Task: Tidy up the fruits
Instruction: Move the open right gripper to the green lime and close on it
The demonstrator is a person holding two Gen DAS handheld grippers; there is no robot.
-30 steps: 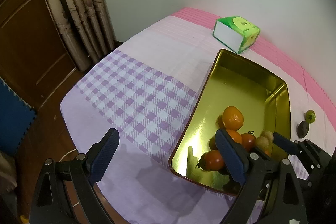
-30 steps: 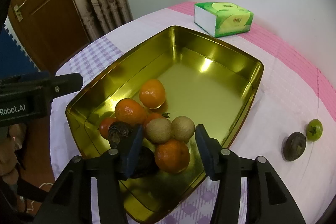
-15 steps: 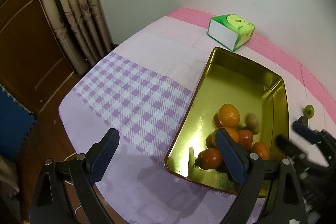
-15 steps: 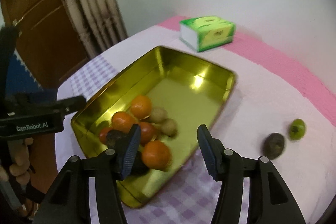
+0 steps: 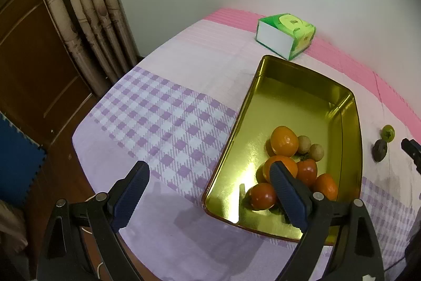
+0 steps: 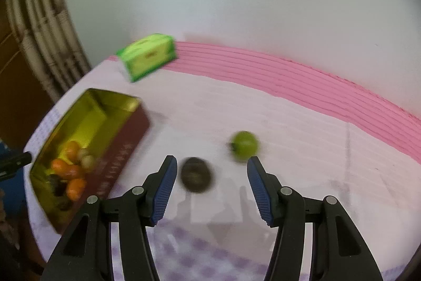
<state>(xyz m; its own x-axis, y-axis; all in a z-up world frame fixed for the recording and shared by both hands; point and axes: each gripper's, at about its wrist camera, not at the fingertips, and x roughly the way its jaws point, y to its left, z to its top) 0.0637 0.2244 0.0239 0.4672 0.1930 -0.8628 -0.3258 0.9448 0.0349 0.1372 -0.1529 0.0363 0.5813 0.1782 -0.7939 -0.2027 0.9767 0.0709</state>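
Note:
A gold tin tray (image 5: 344,107) (image 6: 79,107) holds several fruits: oranges (image 5: 284,141), tomatoes (image 5: 263,196) and two small tan fruits (image 5: 316,152). A dark round fruit (image 6: 196,174) (image 5: 380,149) and a green fruit (image 6: 244,146) (image 5: 388,133) lie on the cloth right of the tray. My right gripper (image 6: 210,165) is open and empty, just above the dark fruit, which sits by its left finger. My left gripper (image 5: 208,170) is open and empty over the tray's near left corner.
A green tissue box (image 5: 285,36) (image 6: 147,57) stands beyond the tray near the wall. The table carries a pink and purple-checked cloth (image 5: 163,117). Curtains (image 5: 86,7) and a wooden door are at the left. The table's edge runs close below my left gripper.
My right gripper has swung right, away from the tray, over to the two loose fruits. The left gripper has drawn back slightly. The right wrist view is blurred by motion.

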